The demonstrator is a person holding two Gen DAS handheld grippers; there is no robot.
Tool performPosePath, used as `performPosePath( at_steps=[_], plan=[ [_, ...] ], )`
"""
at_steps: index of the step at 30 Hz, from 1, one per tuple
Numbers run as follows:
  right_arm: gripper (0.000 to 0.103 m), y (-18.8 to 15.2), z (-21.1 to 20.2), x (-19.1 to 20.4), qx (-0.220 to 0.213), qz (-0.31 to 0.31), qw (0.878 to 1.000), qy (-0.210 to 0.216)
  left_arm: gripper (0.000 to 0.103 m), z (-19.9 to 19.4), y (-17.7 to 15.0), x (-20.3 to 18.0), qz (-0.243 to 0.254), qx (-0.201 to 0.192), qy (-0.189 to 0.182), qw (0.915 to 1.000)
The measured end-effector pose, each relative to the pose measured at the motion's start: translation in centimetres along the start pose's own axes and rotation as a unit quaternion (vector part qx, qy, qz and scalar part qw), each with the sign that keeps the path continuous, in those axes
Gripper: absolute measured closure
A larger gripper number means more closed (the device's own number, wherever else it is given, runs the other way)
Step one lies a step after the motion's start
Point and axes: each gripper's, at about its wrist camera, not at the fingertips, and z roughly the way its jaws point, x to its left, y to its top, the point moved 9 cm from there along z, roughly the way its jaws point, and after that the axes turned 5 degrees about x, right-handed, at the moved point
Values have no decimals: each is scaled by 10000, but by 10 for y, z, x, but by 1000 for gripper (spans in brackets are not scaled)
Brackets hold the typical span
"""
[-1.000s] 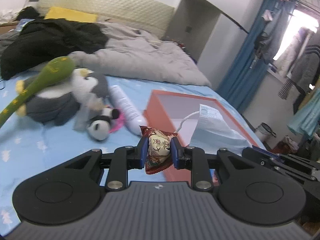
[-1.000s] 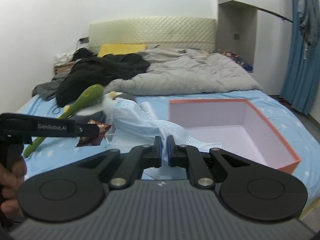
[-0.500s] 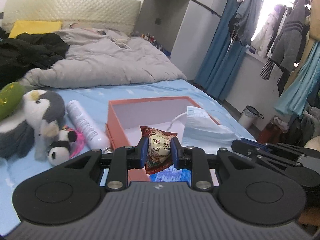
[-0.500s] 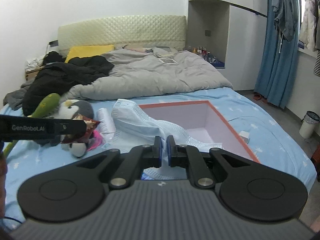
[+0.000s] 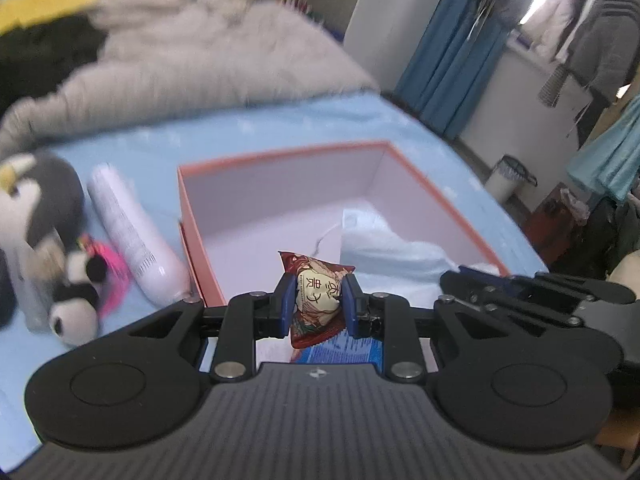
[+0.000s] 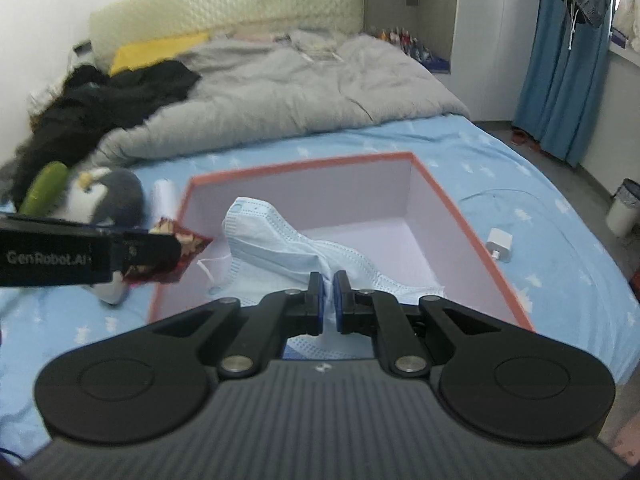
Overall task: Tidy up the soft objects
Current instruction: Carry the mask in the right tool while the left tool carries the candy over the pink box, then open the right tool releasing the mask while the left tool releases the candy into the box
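Observation:
My left gripper (image 5: 317, 300) is shut on a red snack packet (image 5: 316, 300) with a cream label, held over the near edge of an open orange box (image 5: 280, 152) with a pale inside. From the right wrist view the packet (image 6: 180, 240) hangs at the box's left rim (image 6: 460, 216). My right gripper (image 6: 328, 300) is shut on a light blue face mask (image 6: 272, 236) that drapes over the box interior; the mask (image 5: 384, 244) also shows in the left wrist view. A grey and white penguin plush (image 5: 36, 196), a small panda plush (image 5: 76, 304) and a white bottle (image 5: 128, 232) lie left of the box.
The bed has a blue star-print sheet (image 6: 540, 248) with a grey duvet (image 6: 288, 96) and black clothing (image 6: 100, 104) behind. A white charger (image 6: 499, 242) with its cable lies right of the box. A green plush (image 6: 44, 188) sits by the penguin. Blue curtains (image 6: 560, 60) hang at right.
Both grippers have swung right and slightly down toward the box, which now fills the middle of each view. The packet and the mask stay gripped as before.

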Motion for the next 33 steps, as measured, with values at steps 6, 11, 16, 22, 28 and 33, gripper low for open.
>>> performPosePath(
  at_steps=[6,11,16,22,28,33],
  plan=[
    [91,-1,30,-14,487,124,9987,22,74,44,-4,15,-183,681,64,9975],
    [91,-12,51,-22,859,222,9960,57,74,52,-1,23,-247,705,144,9971],
    [90,-17,51,-25,893,310,9955,41,74,52,-3,22,-185,715,146,9972],
    [38,-16,47,-28,826,356,9959,26,49,44,-8,15,29,710,164,9973],
    [37,-13,35,-32,624,387,9973,0,48,24,-7,11,229,439,199,9986],
    [37,-10,13,-29,322,468,9984,71,48,-3,-5,2,499,48,216,9985]
  ],
)
